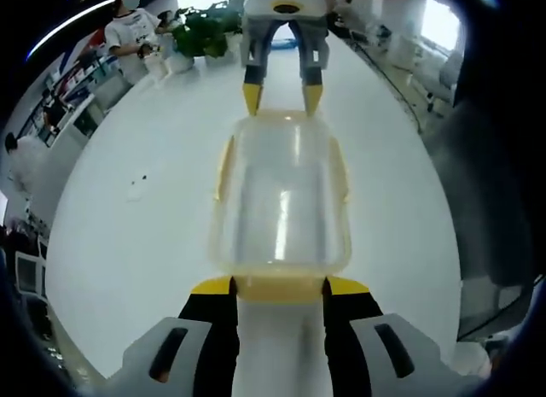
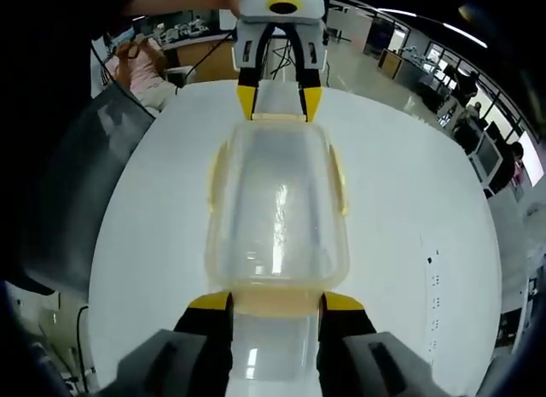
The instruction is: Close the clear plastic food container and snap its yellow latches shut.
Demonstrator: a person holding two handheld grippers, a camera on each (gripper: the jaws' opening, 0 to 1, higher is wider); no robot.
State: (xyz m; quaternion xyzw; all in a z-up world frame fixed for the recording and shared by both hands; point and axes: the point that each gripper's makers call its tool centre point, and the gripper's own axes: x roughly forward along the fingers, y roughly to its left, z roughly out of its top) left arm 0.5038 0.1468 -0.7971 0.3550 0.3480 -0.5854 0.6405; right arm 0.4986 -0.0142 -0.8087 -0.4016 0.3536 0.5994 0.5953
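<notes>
The clear plastic container [image 1: 281, 201] [image 2: 277, 209] lies lengthwise on the white table [image 1: 136, 243] with its lid resting on top. Yellow latches run along both long sides [image 1: 223, 166] [image 2: 339, 179], and there is one at each short end. My left gripper [image 1: 279, 286] is at the near end in the left gripper view, jaws spread, with the end latch [image 1: 277, 289] between its yellow tips. My right gripper [image 2: 275, 301] stands the same way at the opposite end, around that end's latch [image 2: 275, 305]. Each gripper faces the other across the box: right gripper [image 1: 281, 98], left gripper [image 2: 277, 102].
The table [image 2: 409, 243] is round and white. A grey chair back [image 1: 486, 183] [image 2: 68, 201] stands close to its edge. Potted plants [image 1: 200, 34] and a standing person [image 1: 132, 34] are beyond the far side. A seated person [image 2: 145, 72] is behind the table in the right gripper view.
</notes>
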